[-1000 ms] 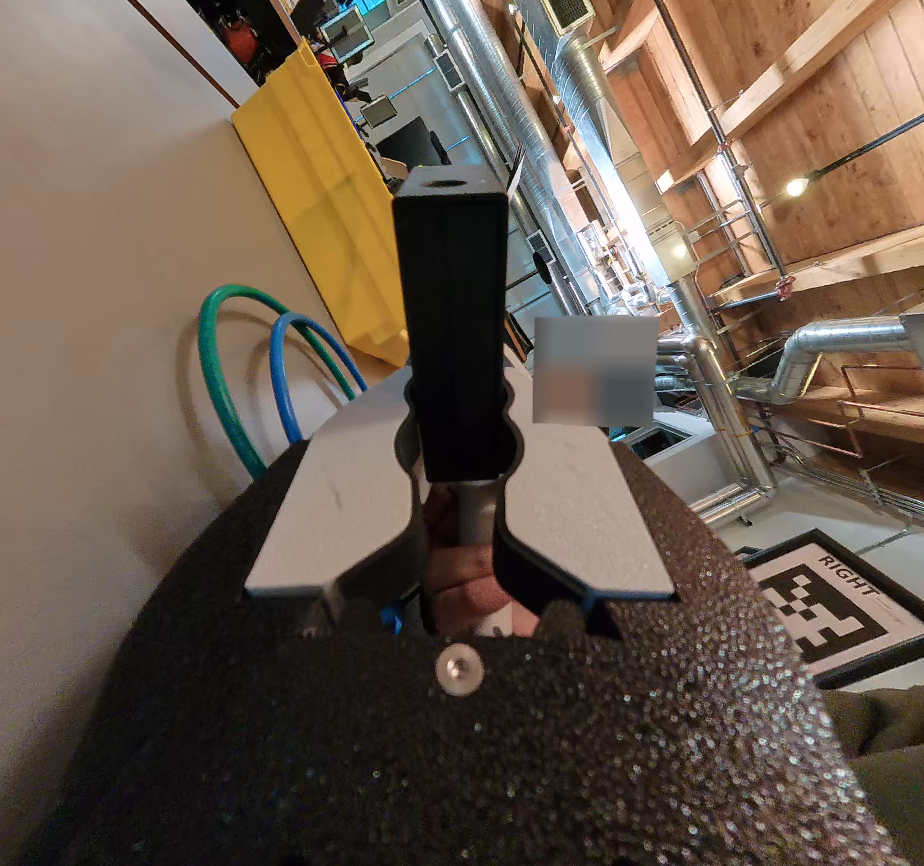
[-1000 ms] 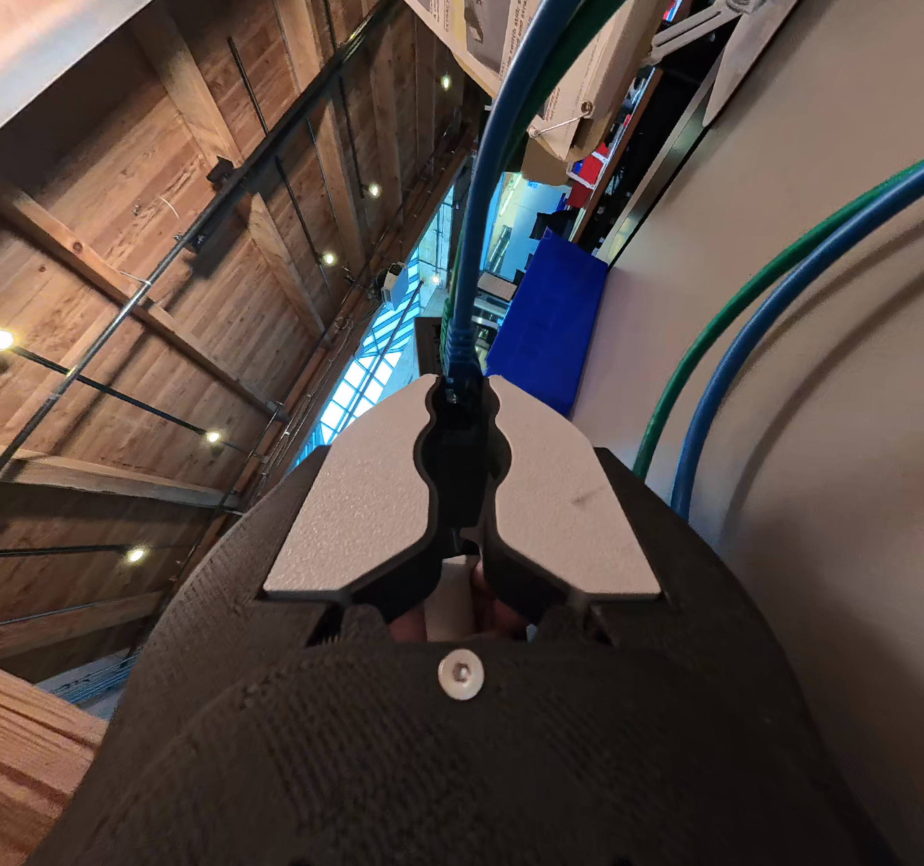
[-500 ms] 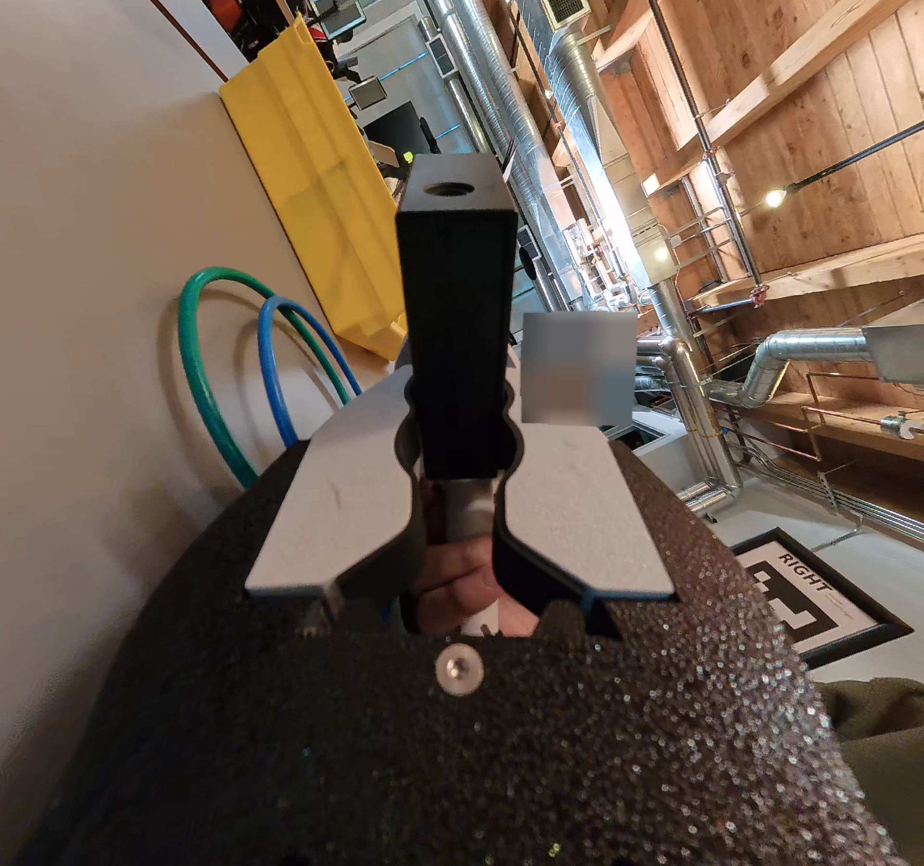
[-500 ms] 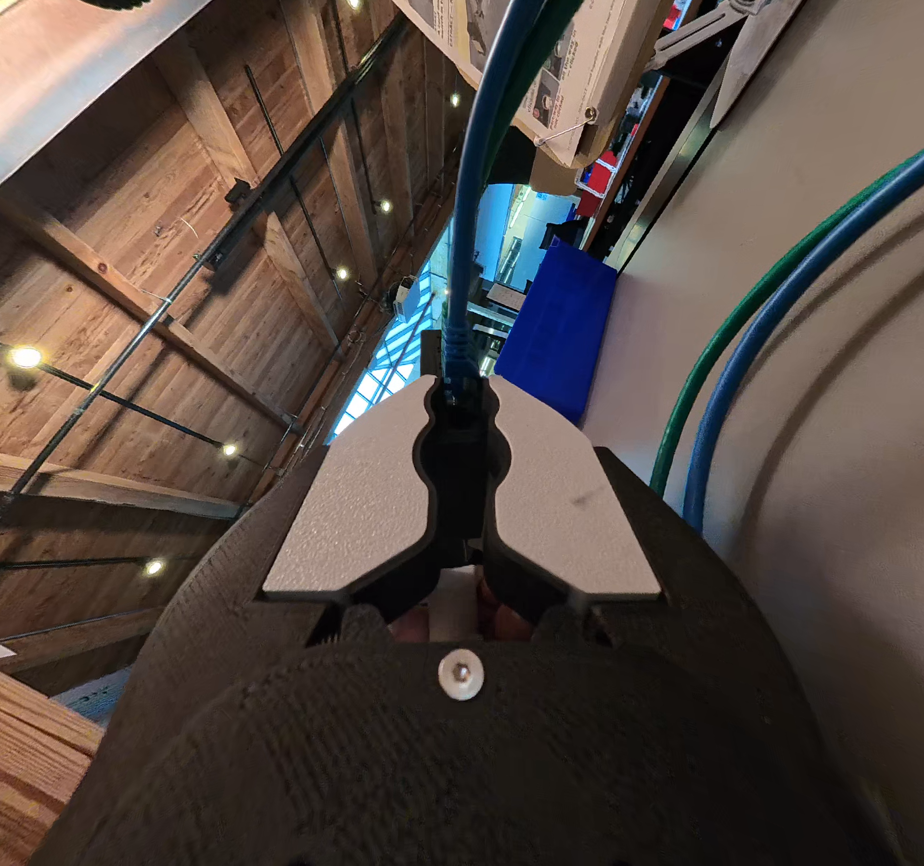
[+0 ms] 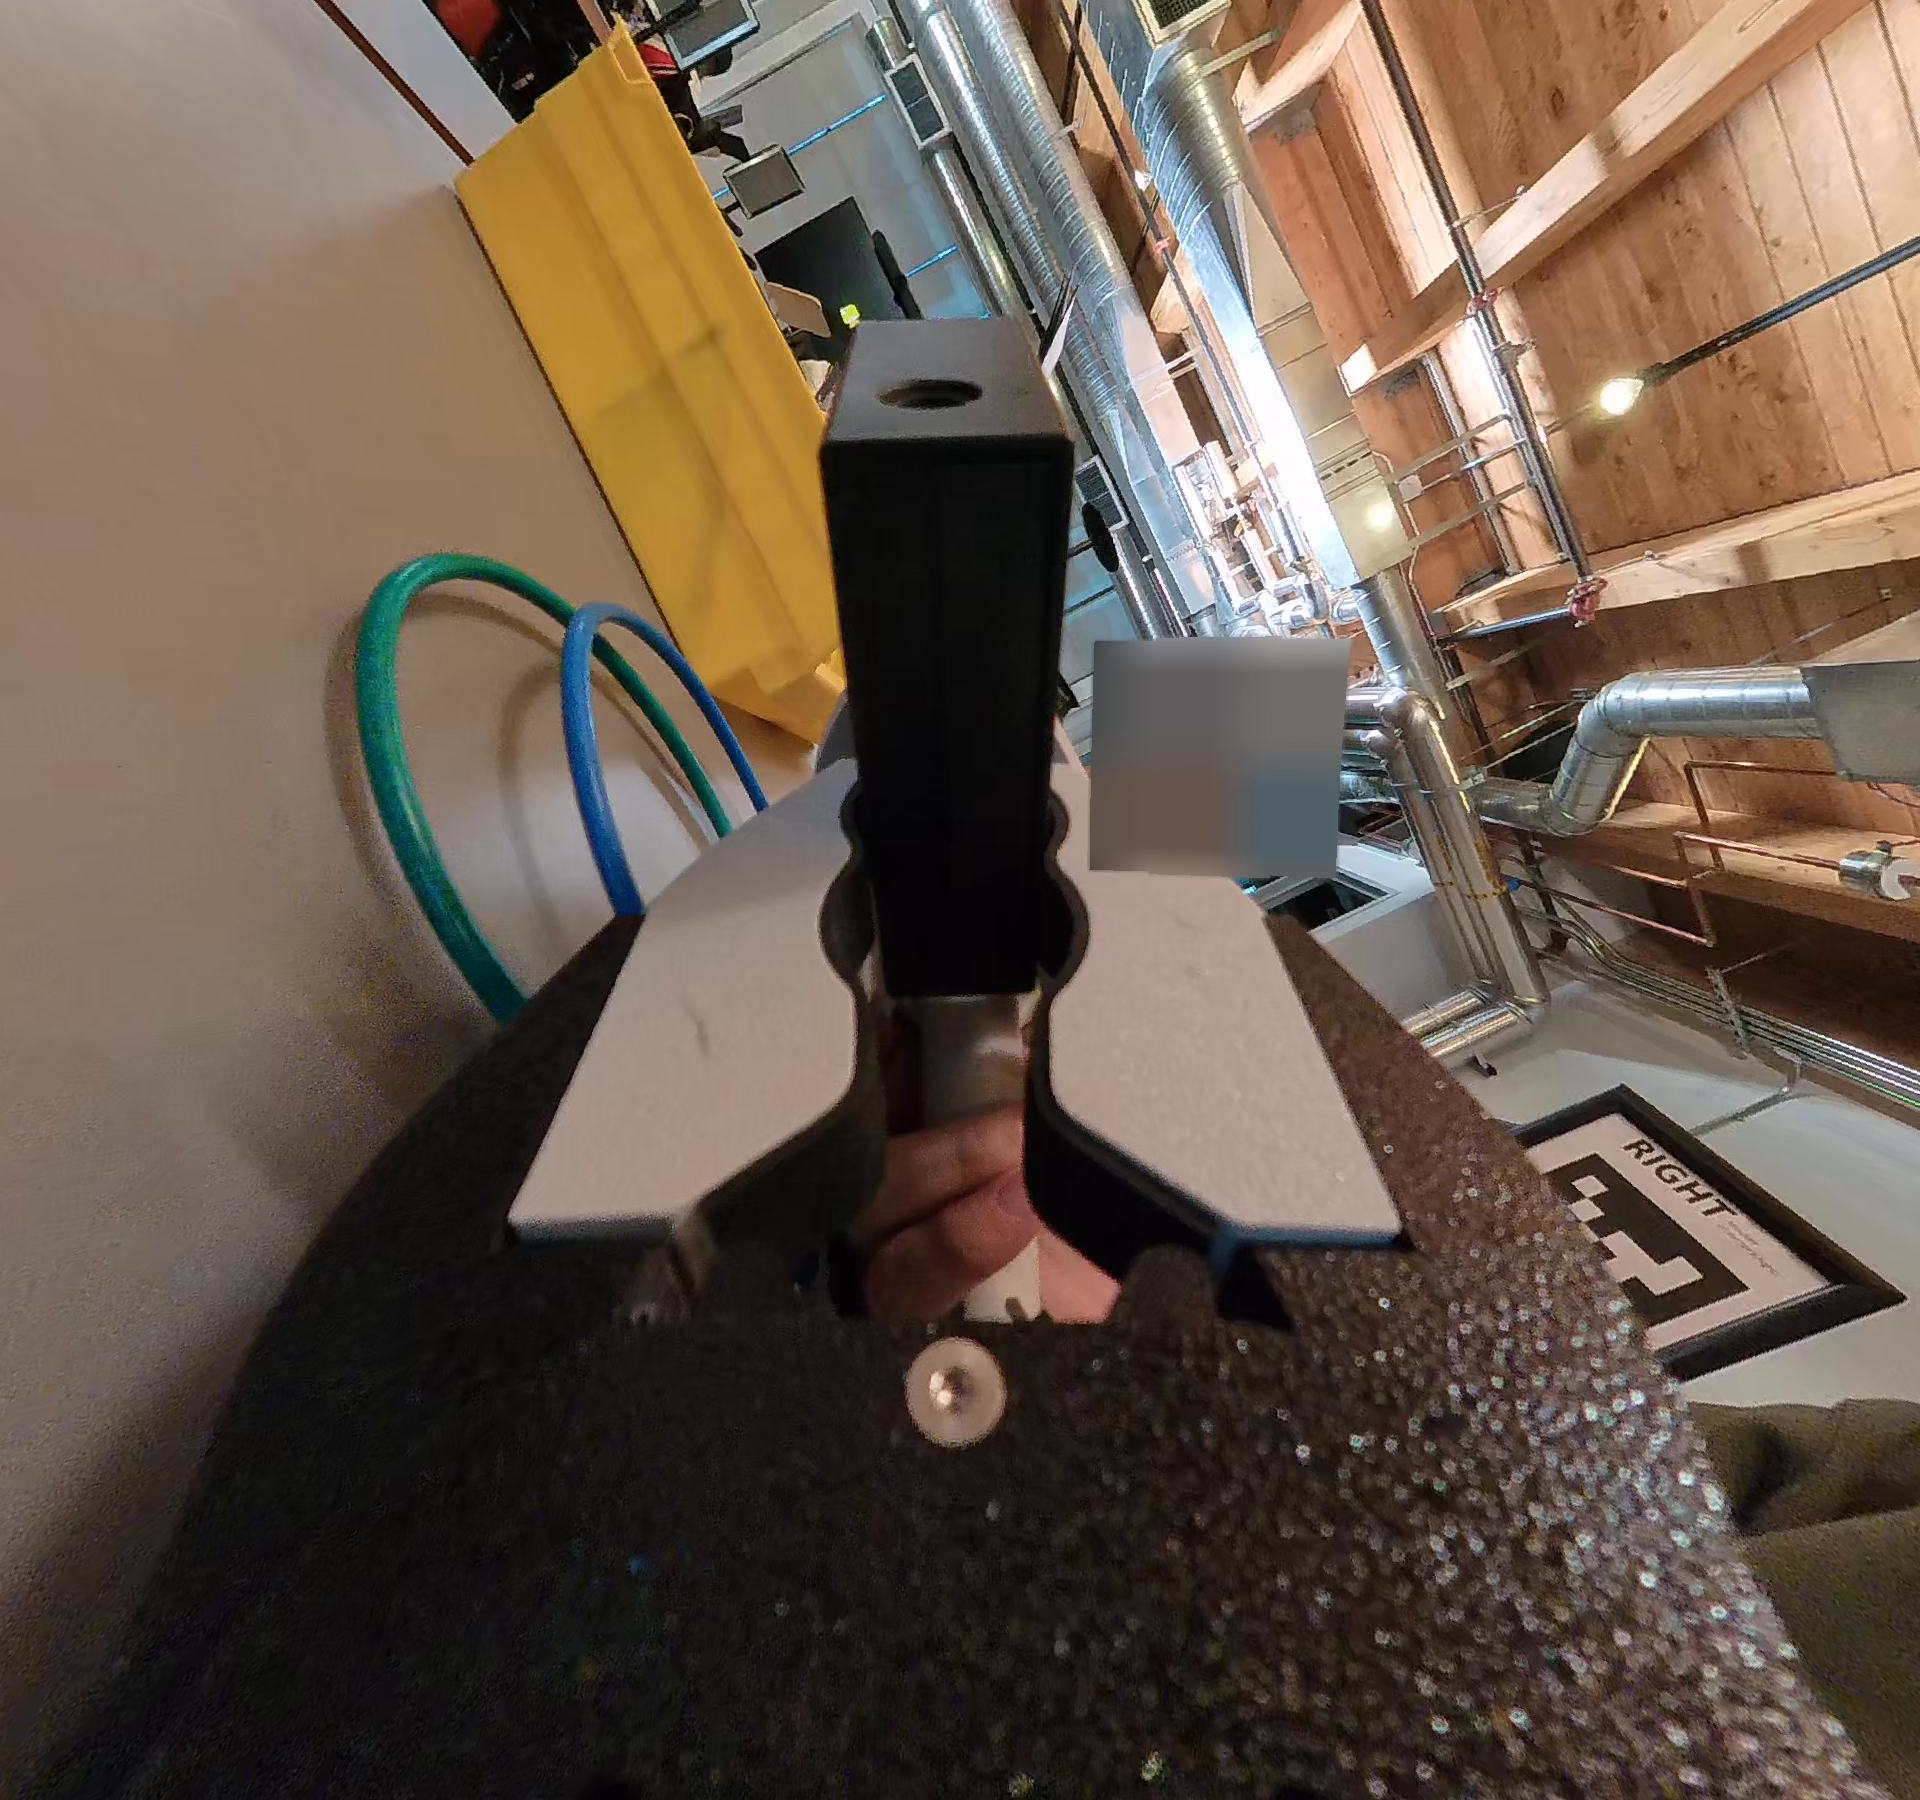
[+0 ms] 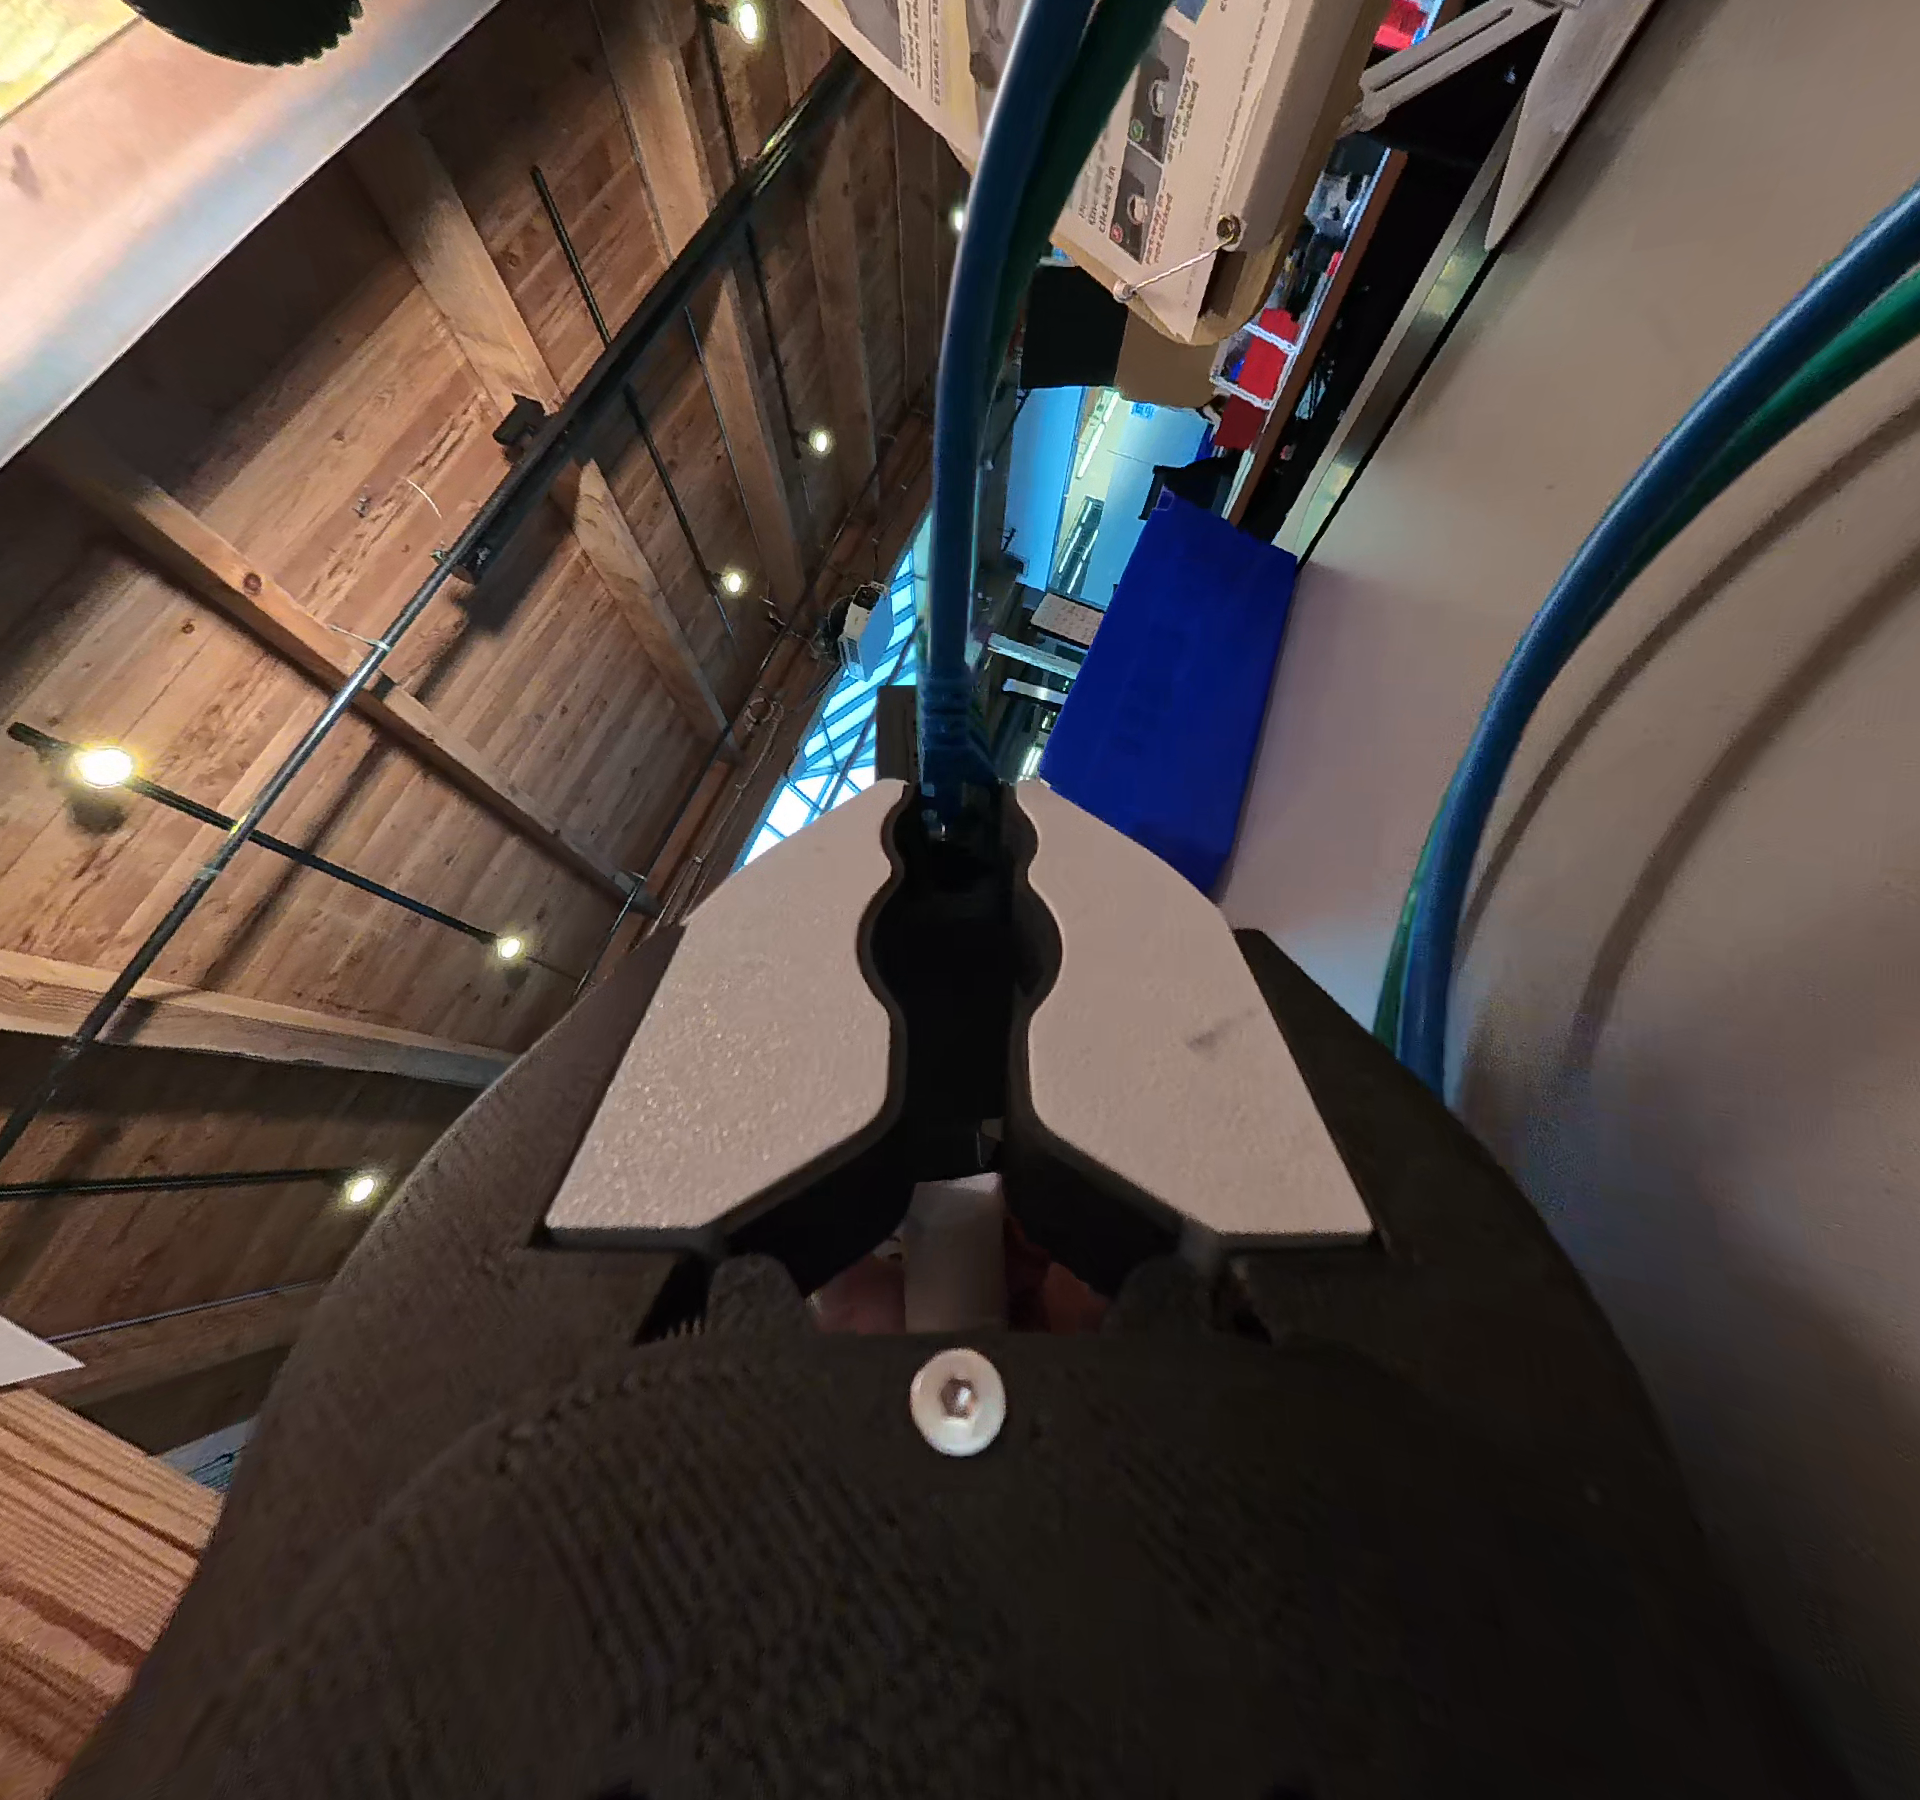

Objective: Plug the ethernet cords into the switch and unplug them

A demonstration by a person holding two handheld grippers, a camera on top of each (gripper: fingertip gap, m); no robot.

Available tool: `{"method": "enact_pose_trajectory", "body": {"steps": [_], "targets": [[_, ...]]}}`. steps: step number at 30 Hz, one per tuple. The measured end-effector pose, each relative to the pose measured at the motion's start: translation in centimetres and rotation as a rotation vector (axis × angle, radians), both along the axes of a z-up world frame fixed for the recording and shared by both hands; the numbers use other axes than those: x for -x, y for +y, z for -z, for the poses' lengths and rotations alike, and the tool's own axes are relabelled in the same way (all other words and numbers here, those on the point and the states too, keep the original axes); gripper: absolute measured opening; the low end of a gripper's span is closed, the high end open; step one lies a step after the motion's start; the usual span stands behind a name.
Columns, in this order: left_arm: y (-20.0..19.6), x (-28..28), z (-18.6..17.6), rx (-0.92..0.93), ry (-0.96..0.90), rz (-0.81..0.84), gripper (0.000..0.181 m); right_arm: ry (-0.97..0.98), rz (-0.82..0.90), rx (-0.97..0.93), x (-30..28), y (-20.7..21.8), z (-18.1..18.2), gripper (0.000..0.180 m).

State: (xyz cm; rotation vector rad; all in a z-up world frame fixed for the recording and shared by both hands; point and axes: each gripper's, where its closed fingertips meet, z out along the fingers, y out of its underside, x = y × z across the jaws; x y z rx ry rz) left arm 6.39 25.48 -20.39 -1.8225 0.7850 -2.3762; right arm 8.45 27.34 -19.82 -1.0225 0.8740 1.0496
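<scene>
Switch, a slim black box, stands clamped between the fingers of the left gripper, lifted off the table and pointing toward the ceiling pipes. Its upper end face, with 1 round hole, is all that shows clearly; the port side is turned away from that camera.

The right gripper has its fingers closed narrow on a dark piece at the end of the blue cord. Just past the fingertips sits the cord's ribbed blue boot, and a slice of dark housing shows behind it. Whether the plug is seated in a port there or held free, I cannot tell. The green cord runs close alongside the blue one near the top of that view, and its plug end is hidden.

Both cords also loop over the table: 2 arcs in the left view, green outside blue, and 2 long curves at the right edge of the right view.

My reading: the task is mid-cycle on the blue cord, either just plugged in or about to be pulled out. The green cord's status is unknown, so at least 1 plug or unplug step probably remains. A yellow bin and a blue bin stand at the table's far edge.
</scene>
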Motion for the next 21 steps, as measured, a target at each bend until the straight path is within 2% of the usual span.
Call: {"method": "enact_pose_trajectory", "body": {"steps": [11, 16, 21], "targets": [[0.08, 0.05, 0.06, -0.002, -0.007, -0.006, 0.026, -0.110, -0.027, 0.028, 0.29, -0.12, 0.00, 0.013], [0.08, 0.05, -0.63, -0.114, -0.028, -0.043, 0.027, -0.104, -0.056, -0.024, 0.38, -0.41, -0.85, 0.013], [0.57, 0.06, -0.69, -0.080, -0.072, -0.080, 0.027, -0.198, -0.057, 0.012, 0.47, -0.16, -0.78, 0.011]]}}
